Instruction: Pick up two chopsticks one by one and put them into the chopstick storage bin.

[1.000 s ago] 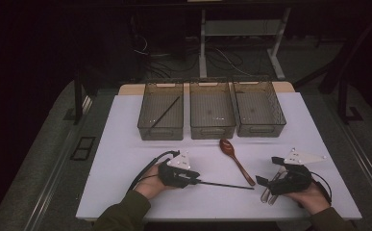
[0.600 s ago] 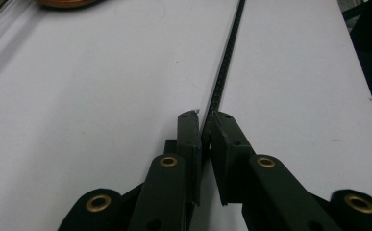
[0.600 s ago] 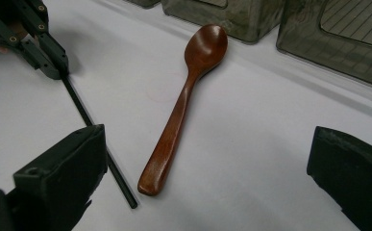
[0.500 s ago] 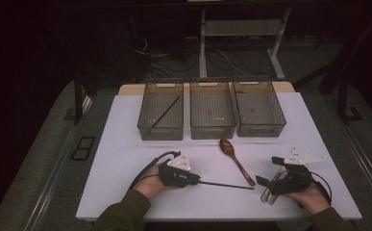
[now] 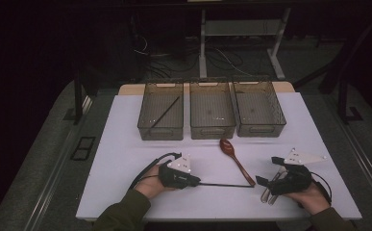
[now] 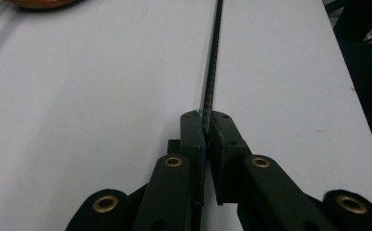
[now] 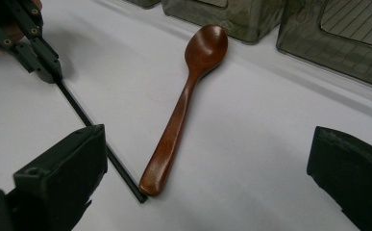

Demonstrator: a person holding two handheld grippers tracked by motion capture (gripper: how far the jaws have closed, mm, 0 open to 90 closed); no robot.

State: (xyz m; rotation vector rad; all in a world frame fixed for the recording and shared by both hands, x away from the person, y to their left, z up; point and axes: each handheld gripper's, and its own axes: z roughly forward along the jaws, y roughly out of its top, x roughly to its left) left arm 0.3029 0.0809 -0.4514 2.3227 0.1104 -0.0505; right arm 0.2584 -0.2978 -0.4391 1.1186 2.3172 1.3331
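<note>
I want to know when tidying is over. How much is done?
One black stick already lies in the left bin. The left gripper is shut on a second stick on the table. The wooden spoon waits, and the right gripper is open by it.

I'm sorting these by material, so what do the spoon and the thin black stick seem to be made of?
The spoon looks like wood with a glossy reddish-brown lacquer: soft highlights on its bowl. The black stick, clamped in the left gripper, shows a fine dotted texture, matte; plastic or coated wood, hard to tell.
</note>
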